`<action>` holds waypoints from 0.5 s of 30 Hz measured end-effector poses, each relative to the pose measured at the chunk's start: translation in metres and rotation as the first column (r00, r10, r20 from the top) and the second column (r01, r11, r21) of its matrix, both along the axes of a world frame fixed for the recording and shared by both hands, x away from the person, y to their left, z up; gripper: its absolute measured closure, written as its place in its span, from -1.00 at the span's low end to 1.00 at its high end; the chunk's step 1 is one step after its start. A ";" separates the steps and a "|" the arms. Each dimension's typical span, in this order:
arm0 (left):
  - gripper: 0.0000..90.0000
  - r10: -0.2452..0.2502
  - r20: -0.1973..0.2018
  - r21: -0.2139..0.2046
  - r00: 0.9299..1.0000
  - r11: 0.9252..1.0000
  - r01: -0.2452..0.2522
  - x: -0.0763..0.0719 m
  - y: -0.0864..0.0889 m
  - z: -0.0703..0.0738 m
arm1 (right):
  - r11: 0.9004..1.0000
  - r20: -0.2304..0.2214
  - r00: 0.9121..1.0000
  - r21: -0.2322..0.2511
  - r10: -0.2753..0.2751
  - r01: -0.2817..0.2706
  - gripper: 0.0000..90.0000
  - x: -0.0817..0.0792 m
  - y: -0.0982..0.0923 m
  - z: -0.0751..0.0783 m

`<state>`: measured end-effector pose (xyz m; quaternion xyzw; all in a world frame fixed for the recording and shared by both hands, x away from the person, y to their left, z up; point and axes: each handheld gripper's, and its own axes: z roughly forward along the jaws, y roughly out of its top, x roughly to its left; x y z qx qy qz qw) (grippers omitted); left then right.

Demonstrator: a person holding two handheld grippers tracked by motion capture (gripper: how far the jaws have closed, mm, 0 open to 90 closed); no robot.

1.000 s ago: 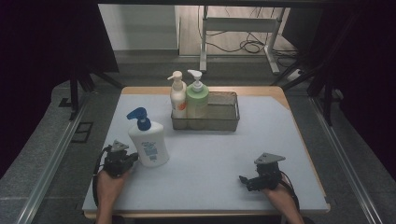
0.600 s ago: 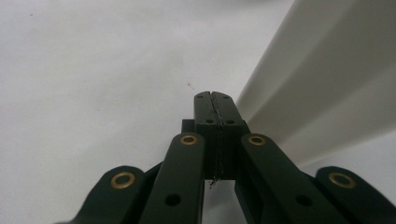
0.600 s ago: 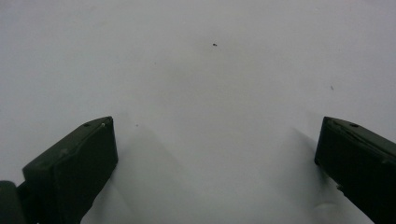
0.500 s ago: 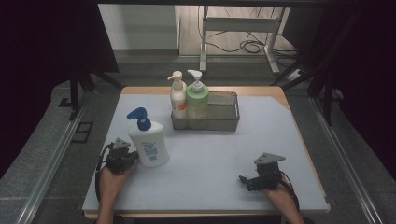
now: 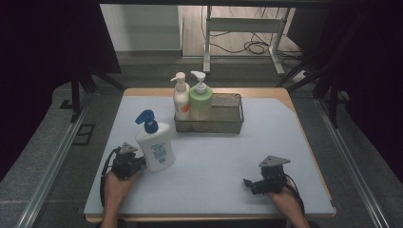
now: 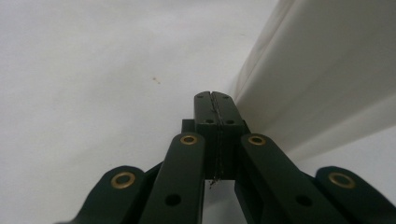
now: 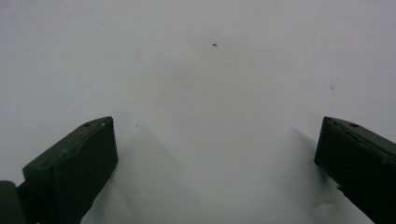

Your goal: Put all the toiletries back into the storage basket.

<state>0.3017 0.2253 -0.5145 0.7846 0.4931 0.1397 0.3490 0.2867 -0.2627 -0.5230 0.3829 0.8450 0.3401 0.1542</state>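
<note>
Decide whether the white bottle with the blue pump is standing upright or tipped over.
Upright. In the high view the white bottle stands on its base on the table, blue pump on top, beside the shut left gripper.

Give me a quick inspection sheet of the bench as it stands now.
Surface: pale mat over a wooden table, a few specks.
Job's things: white bottle with blue pump, upright, beside the left gripper.
Clutter: wire basket holding a cream pump bottle and a green pump bottle.
Grippers: left shut, empty; right gripper open, empty.
Cables: loose cables on the floor behind.
Surroundings: metal frame, dark curtains.
</note>
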 end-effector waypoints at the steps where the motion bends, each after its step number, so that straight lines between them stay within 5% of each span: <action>1: 0.99 0.000 0.000 0.000 1.000 1.000 0.000 0.000 0.000 0.000 | 1.000 0.000 1.000 0.000 0.000 0.000 -1.00 0.000 0.000 0.000; 15: 0.99 -0.057 -0.007 0.002 0.998 0.998 0.057 -0.002 -0.017 -0.002 | 1.000 0.001 1.000 0.000 0.000 0.000 -1.00 0.000 0.000 0.000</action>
